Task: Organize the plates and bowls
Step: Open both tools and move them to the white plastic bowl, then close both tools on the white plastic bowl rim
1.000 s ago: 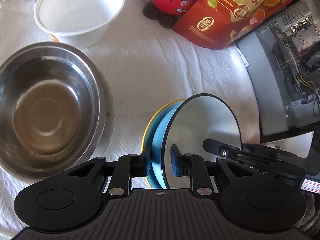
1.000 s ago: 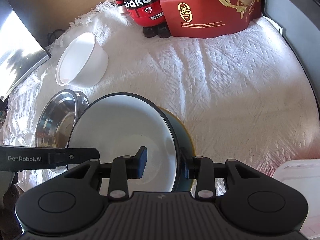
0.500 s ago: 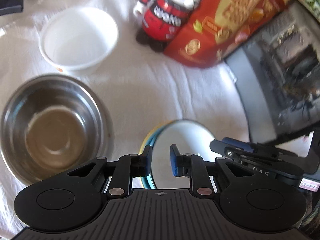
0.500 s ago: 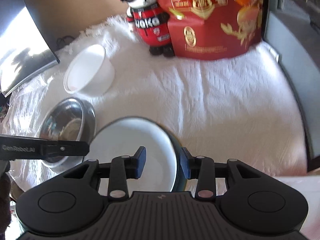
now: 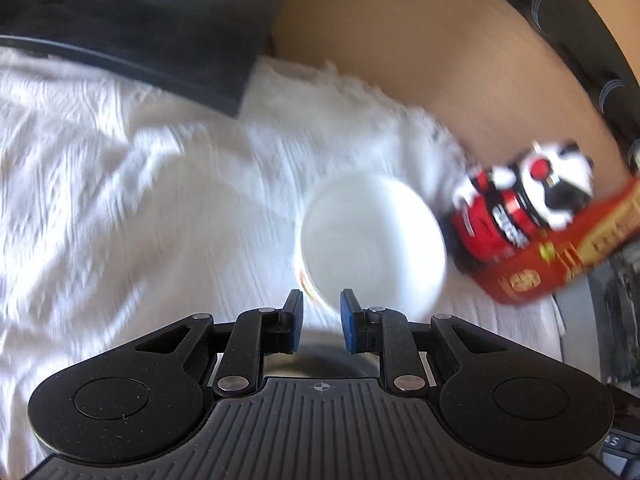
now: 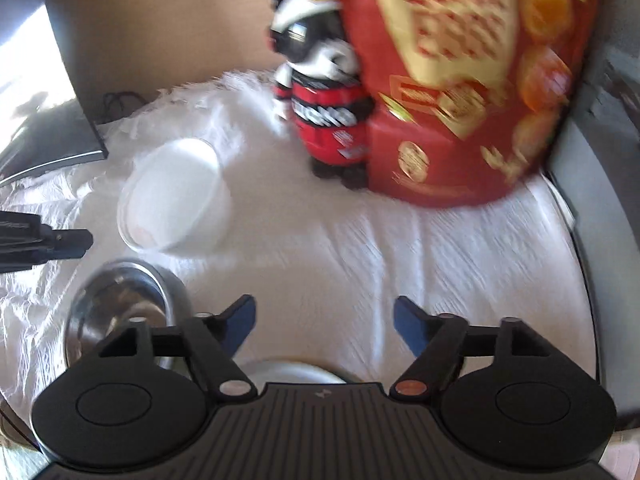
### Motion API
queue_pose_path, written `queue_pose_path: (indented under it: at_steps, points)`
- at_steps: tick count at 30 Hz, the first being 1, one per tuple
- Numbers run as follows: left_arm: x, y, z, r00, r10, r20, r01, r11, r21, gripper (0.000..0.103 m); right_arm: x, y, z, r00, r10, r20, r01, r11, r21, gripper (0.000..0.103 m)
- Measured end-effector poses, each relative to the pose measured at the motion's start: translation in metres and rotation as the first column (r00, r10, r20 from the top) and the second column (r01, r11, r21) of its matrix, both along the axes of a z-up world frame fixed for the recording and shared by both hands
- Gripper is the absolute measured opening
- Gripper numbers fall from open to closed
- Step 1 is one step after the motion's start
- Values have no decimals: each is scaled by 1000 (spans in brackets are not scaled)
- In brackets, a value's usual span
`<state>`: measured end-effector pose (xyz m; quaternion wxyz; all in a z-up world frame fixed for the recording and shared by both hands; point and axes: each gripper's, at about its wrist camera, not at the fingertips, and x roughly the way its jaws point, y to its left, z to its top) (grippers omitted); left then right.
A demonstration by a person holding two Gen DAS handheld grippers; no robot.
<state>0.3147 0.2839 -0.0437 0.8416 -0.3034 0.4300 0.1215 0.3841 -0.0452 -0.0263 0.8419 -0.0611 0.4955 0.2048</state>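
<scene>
**Both tongs clear of the plates, white bowl ahead**

The left tongs (image 5: 320, 322) stand narrowly parted with nothing between the blue pads; just past them sits the white bowl (image 5: 372, 240) on the white cloth (image 5: 120, 184) over the table, with the steel bowl (image 6: 120, 304) nearer, its rim just showing under the left tongs. Behind the white bowl stand the panda-shaped bottle (image 6: 324, 120) and the red snack bag (image 6: 460, 80), touching each other; a dark monitor (image 5: 132, 20) edges the cloth at the far left. The right tongs (image 6: 324, 322) are spread wide and empty, their jaws having just been opening; a pale rim of the white plate (image 6: 296, 372) peeks out below them, beside the steel bowl. Both views are blurred.

A second ago the left tongs pinched the stacked blue and yellow plates and the right tongs pinched the white plate; now neither grips anything, and the left view has swung from the steel bowl toward the white bowl.
</scene>
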Motion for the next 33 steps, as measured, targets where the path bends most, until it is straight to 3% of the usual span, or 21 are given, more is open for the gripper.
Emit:
queue_pose_path:
  at_steps: [4,8,11,14,17,19,21,26,29,33]
  points:
    - [21,21,-10,1000,-14,21,14,1000,-17,22,24,43,3,1000,2,3,-2,1000,11,85]
    - [40,30,-29,1000,-1,-20,1,1000,30,22,55,80,-11,992,106,-72,-97,988,119,84]
    - [54,32,-47,999,-6,-47,8,1000,23,23,71,106,-27,996,67,-64,-61,994,96,84]
    - [65,35,-65,998,-23,-54,21,999,-36,23,85,129,-52,993,42,-114,-33,997,75,82]
    - [72,32,-74,998,-39,-39,36,996,-84,24,97,141,-82,980,3,-198,9,998,59,60]
    - [71,27,-70,998,-56,-18,54,993,-102,24,105,144,-100,969,-9,-248,21,999,44,31]
    - [67,17,-55,996,-86,23,88,992,-88,25,106,140,-106,959,-20,-283,35,998,47,17]
    - [51,-16,-3,984,-151,91,157,985,-70,23,81,107,-60,978,6,-208,17,994,108,17]
    - [41,-47,33,972,-194,134,198,980,-11,25,60,84,-25,990,17,-137,-3,995,105,17]
    - [21,-89,65,960,-249,125,246,968,41,24,36,49,10,993,24,-113,-10,992,122,17]
